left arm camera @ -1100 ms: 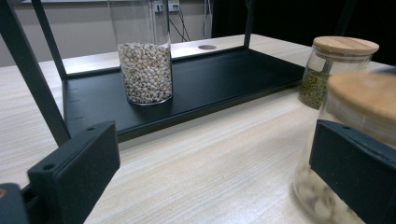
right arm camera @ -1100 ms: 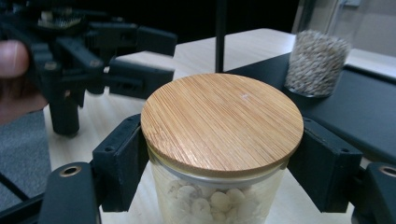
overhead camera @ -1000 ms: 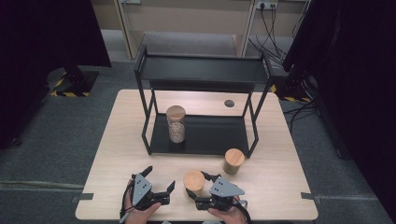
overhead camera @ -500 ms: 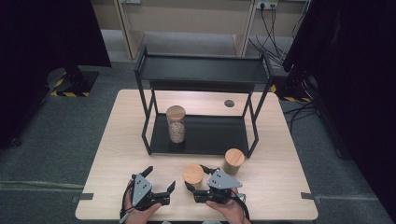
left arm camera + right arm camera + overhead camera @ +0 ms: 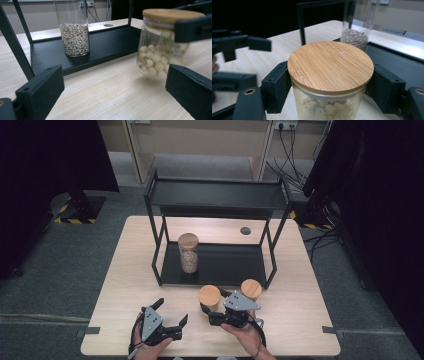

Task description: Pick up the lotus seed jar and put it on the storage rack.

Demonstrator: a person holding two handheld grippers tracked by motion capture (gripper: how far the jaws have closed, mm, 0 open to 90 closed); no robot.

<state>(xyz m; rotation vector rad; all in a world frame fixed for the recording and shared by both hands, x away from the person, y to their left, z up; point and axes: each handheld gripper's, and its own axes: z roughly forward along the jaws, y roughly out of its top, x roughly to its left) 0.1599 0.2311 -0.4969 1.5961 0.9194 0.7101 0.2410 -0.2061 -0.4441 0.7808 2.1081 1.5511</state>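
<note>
Wooden table [image 5: 125,270] is carrying a black rack [image 5: 215,200]. Right gripper [image 5: 216,316] is clamping a jar [image 5: 210,296] near the front edge; its gripper view is revealing pale balls inside. Left gripper [image 5: 172,320] is hanging wide apart.

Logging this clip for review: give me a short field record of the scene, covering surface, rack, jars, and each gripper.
surface: wooden table
rack: black two-tier shelf at table centre
jar on rack: tall grain jar, upright on lower tier
held jar: short jar of pale round pieces, bamboo lid, between right gripper jaws
third jar: wood-lidded jar, on table by rack's front right leg
left gripper: open, holding nothing, near front edge
</note>
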